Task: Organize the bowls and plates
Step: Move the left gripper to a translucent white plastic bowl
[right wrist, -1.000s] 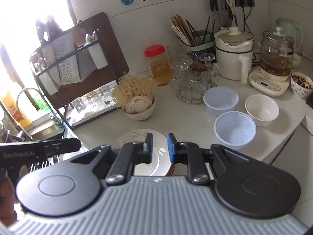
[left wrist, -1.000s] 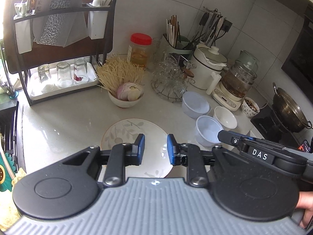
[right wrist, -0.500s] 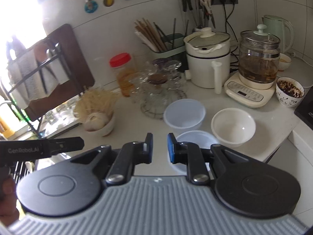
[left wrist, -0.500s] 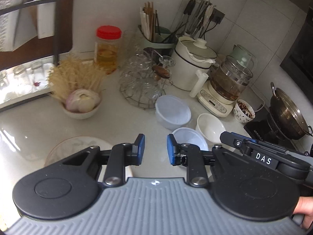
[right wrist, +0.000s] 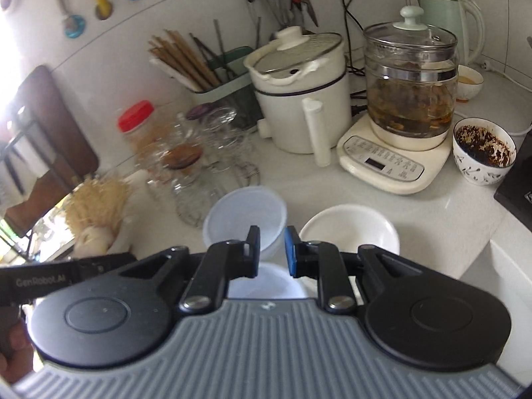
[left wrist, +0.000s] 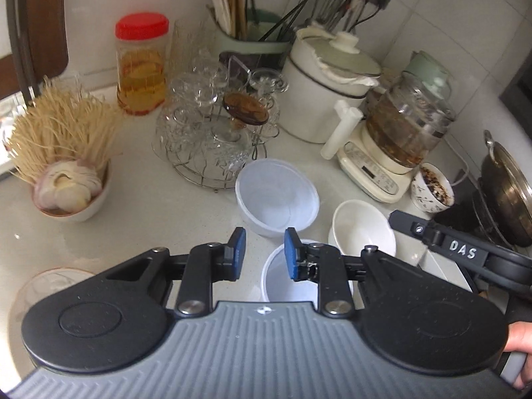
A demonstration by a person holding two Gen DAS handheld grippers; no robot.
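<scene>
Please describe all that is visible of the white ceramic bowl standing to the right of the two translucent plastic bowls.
The white ceramic bowl is round, plain and glossy, with a smooth rim and no pattern. It stands upright on the pale countertop, mouth up, and looks empty. It sits in front of the cream kettle base and right of the farther plastic bowl, apart from it. Its near edge is hidden behind the right gripper; no gripper touches it.
</scene>
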